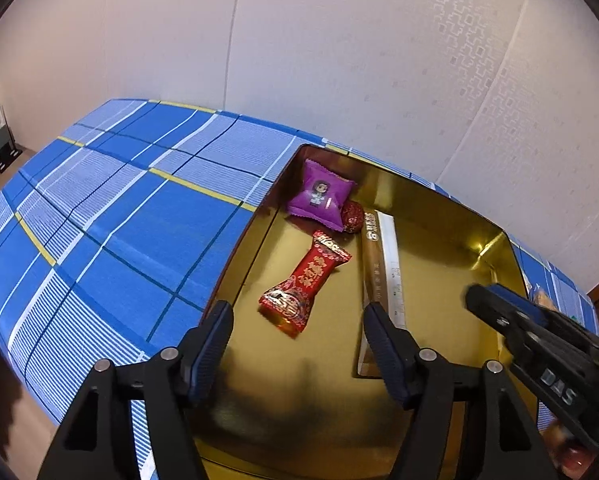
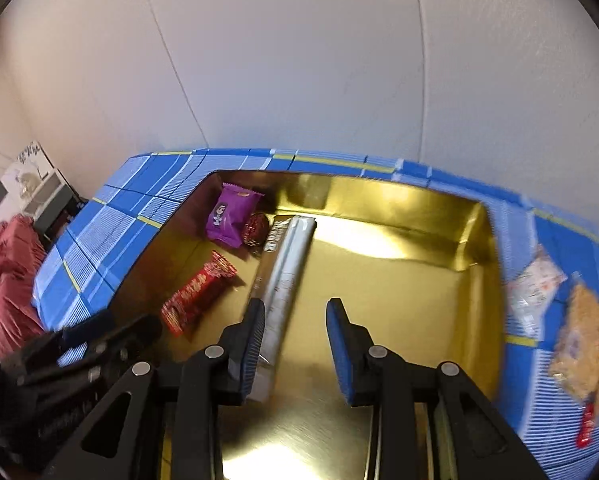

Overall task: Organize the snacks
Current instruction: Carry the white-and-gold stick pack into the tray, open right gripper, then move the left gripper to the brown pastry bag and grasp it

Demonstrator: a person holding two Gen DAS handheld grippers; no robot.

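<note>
Jaws of both grippers, left (image 1: 297,344) and right (image 2: 295,344), are held spread and empty over the gold tray (image 2: 419,312), where four snacks are seen.

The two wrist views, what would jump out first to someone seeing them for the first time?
The shiny gold tray on the blue plaid tablecloth dominates both views. In its far left corner lie a purple snack packet and a small red round candy, with a red wrapped candy nearer and a long silver bar down the middle. Both grippers, left and right, hang open over the tray, holding nothing.
</note>
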